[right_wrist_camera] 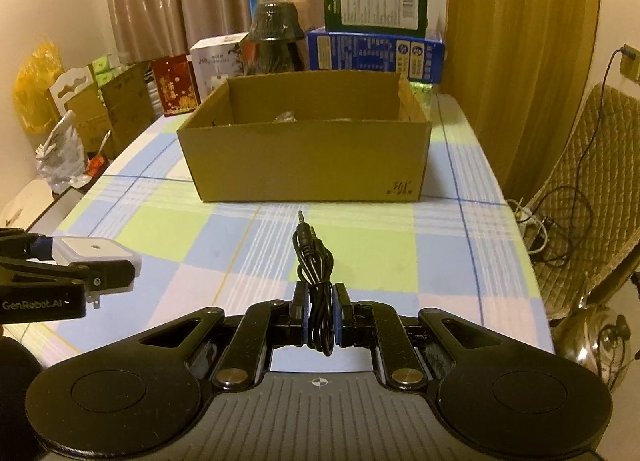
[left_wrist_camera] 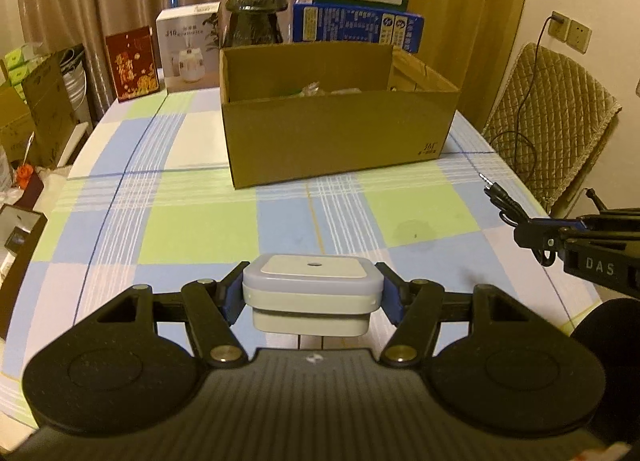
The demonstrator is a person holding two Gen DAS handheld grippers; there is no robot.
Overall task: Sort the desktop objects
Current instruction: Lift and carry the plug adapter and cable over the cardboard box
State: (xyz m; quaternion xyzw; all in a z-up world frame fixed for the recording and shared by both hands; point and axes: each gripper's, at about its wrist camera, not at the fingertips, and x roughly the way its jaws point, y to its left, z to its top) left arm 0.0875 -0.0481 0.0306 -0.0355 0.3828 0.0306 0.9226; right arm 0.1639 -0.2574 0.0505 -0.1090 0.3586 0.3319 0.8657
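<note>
1. Both grippers are loaded: left gripper [left_wrist_camera: 313,295] clamps a white plug [left_wrist_camera: 311,293] by its sides, and right gripper [right_wrist_camera: 320,315] is pinched nearly closed on a bundled black cable [right_wrist_camera: 316,273]. Both hang above the near table [left_wrist_camera: 192,229].
2. Box [left_wrist_camera: 340,141] sits far centre, its top open; its near wall could snag a low carry.
3. Plug lies flat and squarish, prongs underneath; the smooth sides could slip.
4. Cable's long axis runs away, jack tip toward the box; loose loops may sag or catch.

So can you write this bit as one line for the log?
left tool: shut on white plug-in light | right tool: shut on black cable | cardboard box: open, ahead
</note>
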